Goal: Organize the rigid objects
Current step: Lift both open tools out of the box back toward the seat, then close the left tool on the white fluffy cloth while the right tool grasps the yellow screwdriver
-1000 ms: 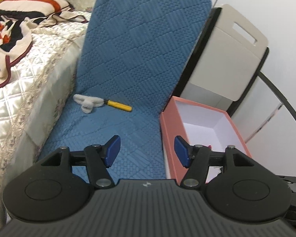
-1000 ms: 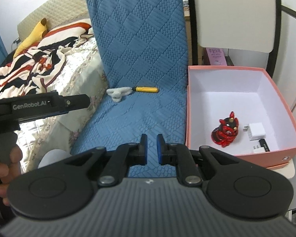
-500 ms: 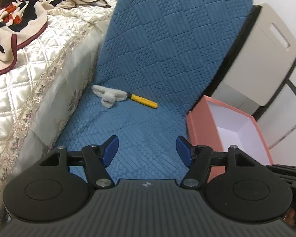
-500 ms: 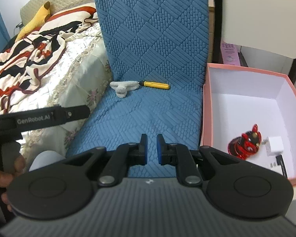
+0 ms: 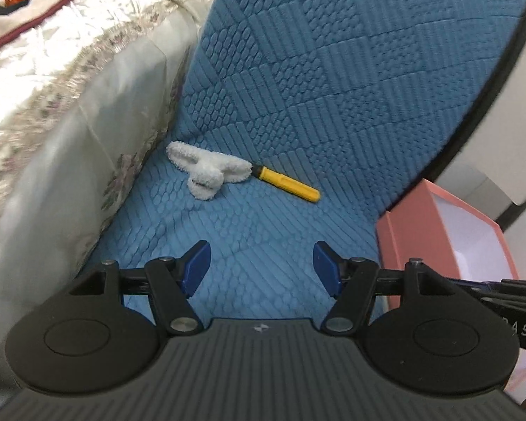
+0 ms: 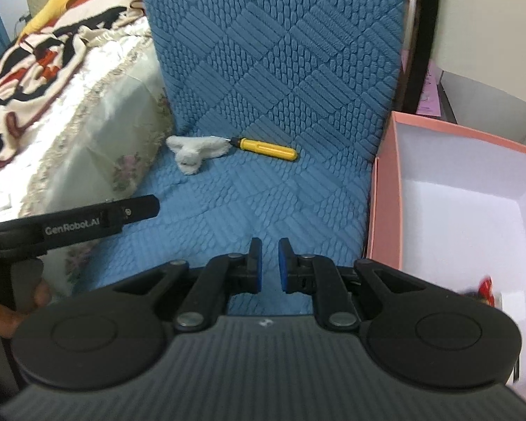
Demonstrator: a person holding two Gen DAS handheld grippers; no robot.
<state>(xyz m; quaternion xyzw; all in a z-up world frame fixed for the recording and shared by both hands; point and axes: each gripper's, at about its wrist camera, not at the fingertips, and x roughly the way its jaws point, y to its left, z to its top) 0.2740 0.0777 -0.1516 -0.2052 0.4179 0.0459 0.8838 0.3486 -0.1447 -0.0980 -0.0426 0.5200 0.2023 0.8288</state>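
Ahead, yellow screwdriver [image 5: 285, 183], perhaps cloth-tipped, well beyond left hand-held gripper [image 5: 261, 263], jaws apart, empty.

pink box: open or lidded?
Open. The pink box has no lid; its white interior is exposed, a red item inside.

**Right gripper over the blue seat, pink box beside it**

The right gripper [image 6: 270, 263] hangs over the blue quilted seat cover [image 6: 263, 193], jaws nearly together with nothing between them. Ahead of it lie a yellow-handled screwdriver [image 6: 266, 148] and a white fluffy cloth [image 6: 193, 151], touching. To its right stands the pink box [image 6: 385, 189]; to its left, the left gripper [image 6: 98, 217].
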